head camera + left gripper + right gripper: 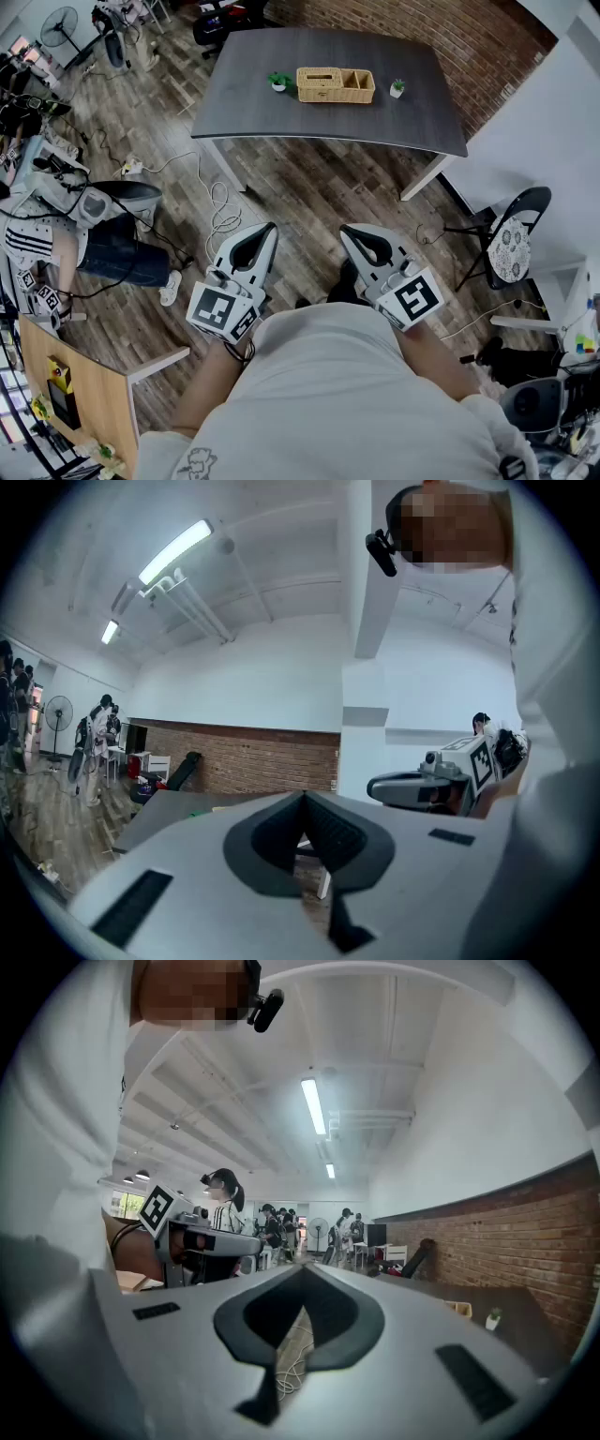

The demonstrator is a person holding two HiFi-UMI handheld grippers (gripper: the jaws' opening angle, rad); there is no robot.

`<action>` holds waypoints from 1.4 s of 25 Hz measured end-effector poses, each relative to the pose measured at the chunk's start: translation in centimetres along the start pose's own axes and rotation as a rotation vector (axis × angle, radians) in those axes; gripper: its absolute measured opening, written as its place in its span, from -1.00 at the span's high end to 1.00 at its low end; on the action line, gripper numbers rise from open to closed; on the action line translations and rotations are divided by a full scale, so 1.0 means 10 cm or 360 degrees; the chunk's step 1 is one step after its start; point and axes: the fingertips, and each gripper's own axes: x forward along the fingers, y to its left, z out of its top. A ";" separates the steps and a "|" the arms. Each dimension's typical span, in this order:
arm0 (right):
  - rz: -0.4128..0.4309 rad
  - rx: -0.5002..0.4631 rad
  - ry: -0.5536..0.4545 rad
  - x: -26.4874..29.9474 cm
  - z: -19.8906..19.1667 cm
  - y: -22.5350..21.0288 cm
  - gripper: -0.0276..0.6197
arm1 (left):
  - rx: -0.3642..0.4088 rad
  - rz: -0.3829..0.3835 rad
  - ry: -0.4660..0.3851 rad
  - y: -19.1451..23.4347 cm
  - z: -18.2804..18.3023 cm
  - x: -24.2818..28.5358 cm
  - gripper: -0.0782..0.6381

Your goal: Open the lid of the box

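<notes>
One distant box (336,84), details indistinct

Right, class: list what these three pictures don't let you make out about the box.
- Head view: the wicker box is too far and small to show any hinge or catch on its lid.
- Left gripper view: the box is hidden behind the shut left gripper's own body.
- Right gripper view: only a tiny corner of the box shows beyond the shut right gripper.
- Head view: the small plant left of it is too small to identify.

Ceiling tubes (174,552) give bright, even light; fisheye edges darken.
</notes>
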 end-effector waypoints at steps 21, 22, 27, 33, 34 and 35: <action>0.0083 0.0083 0.0090 0.17 -0.27 -0.73 0.90 | -0.0069 0.0056 0.0088 0.18 -0.24 0.73 0.75; 0.0086 0.0102 0.0097 0.18 -0.29 -0.81 0.90 | -0.0073 0.0060 0.0098 0.20 -0.27 0.80 0.75; 0.0076 0.0072 0.0126 0.20 -0.44 -1.28 0.90 | -0.0111 0.0076 0.0126 0.26 -0.39 1.20 0.75; 0.0084 0.0118 0.0187 0.24 -0.69 -1.86 0.78 | -0.0126 0.0074 0.0163 0.31 -0.47 1.81 0.75; 0.0085 0.0125 0.0186 0.24 -0.72 -1.95 0.74 | -0.0121 0.0068 0.0168 0.30 -0.47 1.90 0.75; 0.0089 0.0137 0.0185 0.24 -0.74 -2.03 0.71 | -0.0113 0.0062 0.0171 0.29 -0.47 1.99 0.75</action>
